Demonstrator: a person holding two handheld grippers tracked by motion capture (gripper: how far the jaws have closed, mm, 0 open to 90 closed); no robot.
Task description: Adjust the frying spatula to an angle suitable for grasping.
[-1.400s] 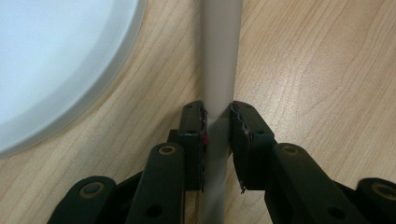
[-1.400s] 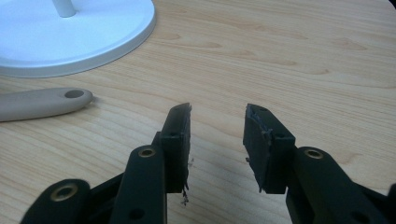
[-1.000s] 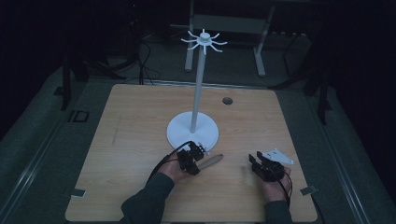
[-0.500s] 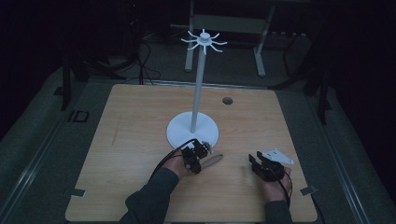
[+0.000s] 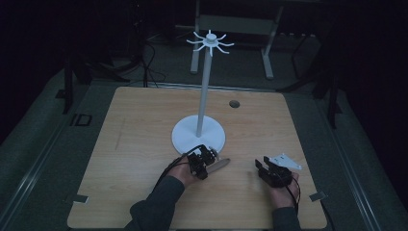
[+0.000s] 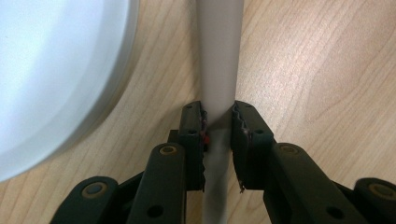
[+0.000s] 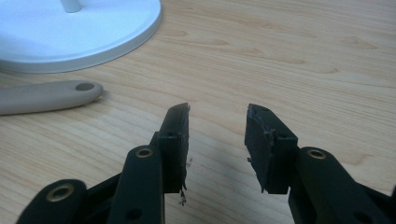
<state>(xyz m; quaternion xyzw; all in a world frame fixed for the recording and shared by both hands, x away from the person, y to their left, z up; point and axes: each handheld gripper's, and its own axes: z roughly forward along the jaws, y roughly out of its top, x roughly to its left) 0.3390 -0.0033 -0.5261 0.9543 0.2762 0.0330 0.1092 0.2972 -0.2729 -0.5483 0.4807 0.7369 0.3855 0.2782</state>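
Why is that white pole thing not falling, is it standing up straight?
Yes, upright. The white stand rises straight from its round base, which sits flat on the table.

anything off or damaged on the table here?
Nothing stands out. The white stand is upright, the beige handle lies flat beside its base, clamped in the left gripper; the right gripper is open over bare wood.

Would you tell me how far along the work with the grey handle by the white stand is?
Done: the left gripper has clamped the grey handle lying on the table. In hand: that grip. Left: lifting it, probably toward the white stand. The right gripper waits open.
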